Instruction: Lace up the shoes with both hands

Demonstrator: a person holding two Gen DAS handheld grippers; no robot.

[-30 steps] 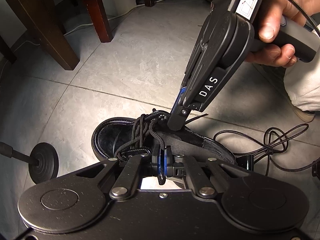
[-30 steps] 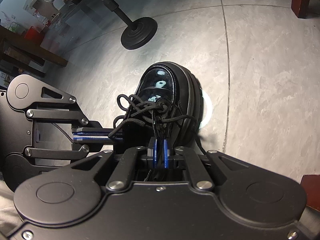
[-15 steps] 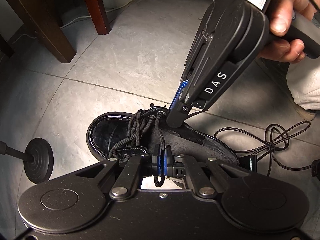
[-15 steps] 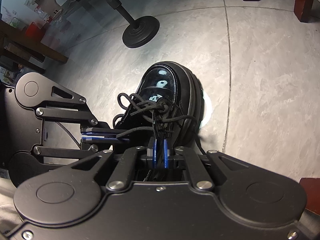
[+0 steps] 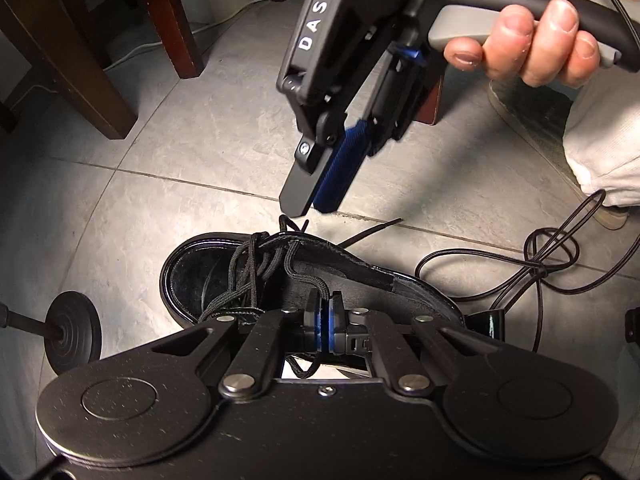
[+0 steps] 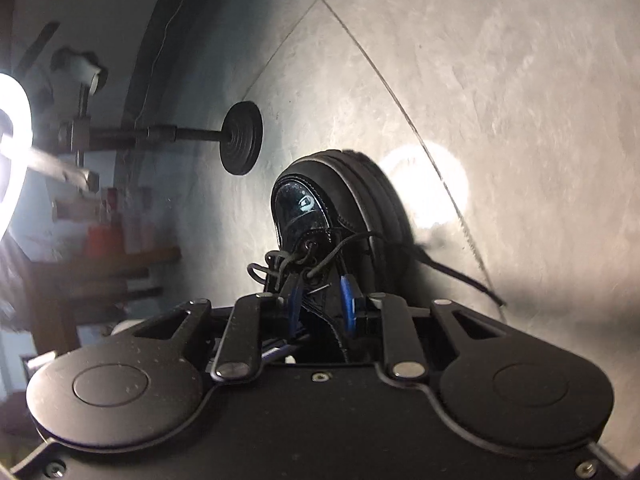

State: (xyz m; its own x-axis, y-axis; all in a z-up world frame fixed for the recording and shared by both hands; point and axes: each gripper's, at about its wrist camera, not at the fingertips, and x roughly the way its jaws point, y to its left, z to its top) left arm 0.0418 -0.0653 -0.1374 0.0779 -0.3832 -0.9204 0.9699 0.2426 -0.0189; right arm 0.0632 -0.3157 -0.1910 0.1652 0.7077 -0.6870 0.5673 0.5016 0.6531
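A glossy black shoe (image 5: 192, 276) lies on the grey tile floor, its black laces loosely threaded through the eyelets. My left gripper (image 5: 322, 322) is shut on a lace strand that rises from the eyelet row. My right gripper (image 5: 310, 206), held by a hand (image 5: 532, 44), hovers just above the shoe's far edge, clear of the laces. Its jaws are opening, and in the right wrist view the right gripper (image 6: 320, 298) shows a gap with no lace gripped between the blue pads. A free lace end (image 5: 372, 232) trails over the floor beside the shoe (image 6: 304, 204).
A round black stand base (image 5: 72, 330) sits left of the shoe. Dark wooden chair legs (image 5: 172, 20) stand behind. A black cable (image 5: 540, 268) loops on the tiles at right, near a person's pale trouser leg (image 5: 600, 152). A bright ring light (image 6: 8, 152) glares at left.
The right gripper has let go of the lace at the eyelets, come up off the shoe, rolled over and spread its jaws. The left gripper keeps its hold and has stayed put.
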